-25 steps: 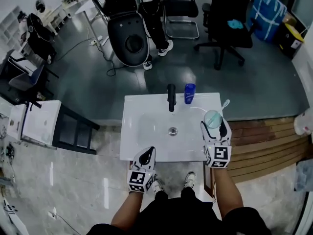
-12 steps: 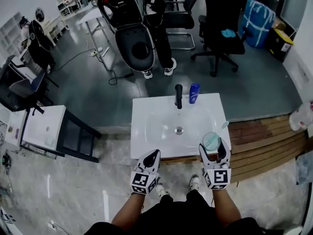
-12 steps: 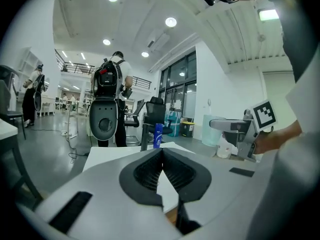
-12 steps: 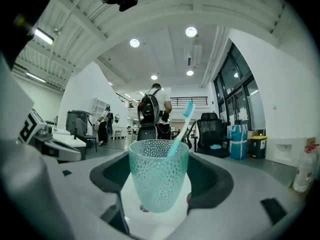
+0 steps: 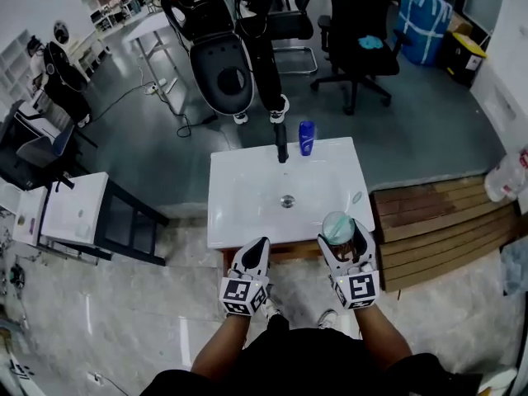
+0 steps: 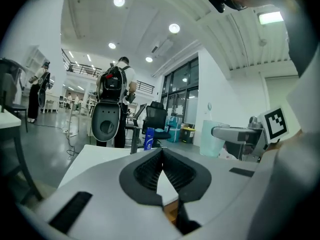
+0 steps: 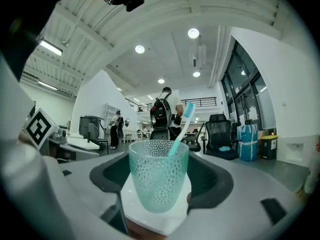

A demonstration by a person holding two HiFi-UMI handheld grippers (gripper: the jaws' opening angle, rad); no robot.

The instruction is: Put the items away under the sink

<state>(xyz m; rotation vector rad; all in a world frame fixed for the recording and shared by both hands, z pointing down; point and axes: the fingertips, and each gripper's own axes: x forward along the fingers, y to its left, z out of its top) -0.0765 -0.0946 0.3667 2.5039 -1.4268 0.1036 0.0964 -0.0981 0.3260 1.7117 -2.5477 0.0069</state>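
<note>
My right gripper (image 5: 345, 236) is shut on a teal dimpled cup (image 5: 337, 227), held over the front right corner of the white sink (image 5: 247, 196). In the right gripper view the cup (image 7: 158, 181) stands upright between the jaws, with a teal toothbrush (image 7: 181, 126) leaning in it. My left gripper (image 5: 256, 245) is shut and empty at the sink's front edge; its jaws (image 6: 161, 156) meet with nothing between them. A blue bottle (image 5: 306, 137) stands beside the black faucet (image 5: 282, 151) at the sink's back. A strip of brown cabinet (image 5: 285, 254) shows under the front edge.
A wooden platform (image 5: 437, 221) lies right of the sink. A low white and black cabinet (image 5: 82, 213) stands at the left. Beyond the sink are a person's legs (image 5: 266, 64), a toilet-shaped object (image 5: 223, 68) and an office chair (image 5: 355, 48).
The right gripper has carried the cup from the sink's right rim back to its front right corner. The left gripper has stayed at the front edge. The head view has shifted.
</note>
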